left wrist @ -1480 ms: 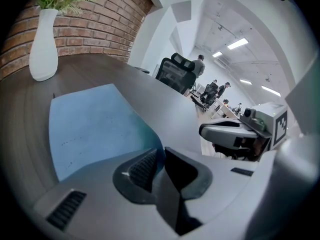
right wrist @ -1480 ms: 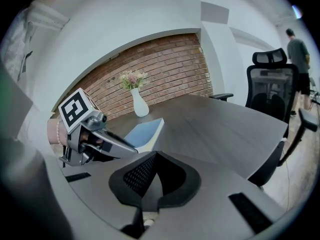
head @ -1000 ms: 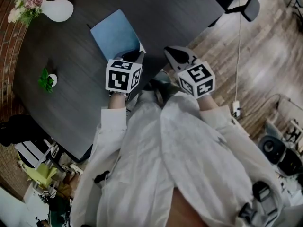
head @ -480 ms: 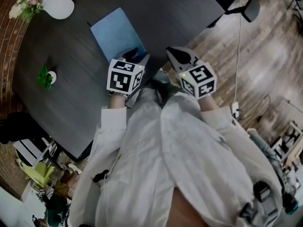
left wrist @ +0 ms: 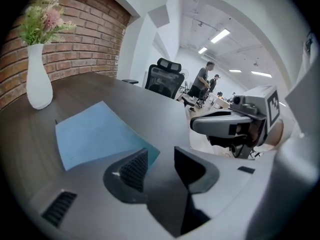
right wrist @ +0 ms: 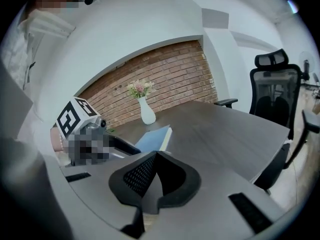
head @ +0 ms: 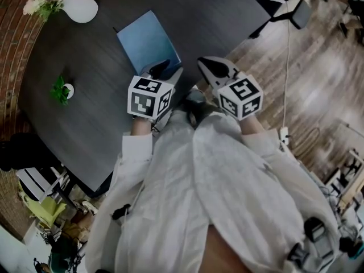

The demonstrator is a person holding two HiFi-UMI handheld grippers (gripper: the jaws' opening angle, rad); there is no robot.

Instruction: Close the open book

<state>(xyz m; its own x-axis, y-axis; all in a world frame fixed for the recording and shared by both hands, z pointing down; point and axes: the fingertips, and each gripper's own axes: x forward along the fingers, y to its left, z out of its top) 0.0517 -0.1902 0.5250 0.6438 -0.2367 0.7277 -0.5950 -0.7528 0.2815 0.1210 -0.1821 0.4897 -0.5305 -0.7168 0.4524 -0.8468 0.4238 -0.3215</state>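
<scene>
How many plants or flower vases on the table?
2: white vase of flowers at the far left by the brick wall; small potted plant nearer, left of the blue book. None apparently hidden.

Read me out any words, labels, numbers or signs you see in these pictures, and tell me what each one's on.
No readable text anywhere in these views.
Book: plain blue cover, no title or label showing.
Left cube and right cube: black-and-white square marker patterns only, not letters or numbers.
Vase: plain white, no print.
</scene>
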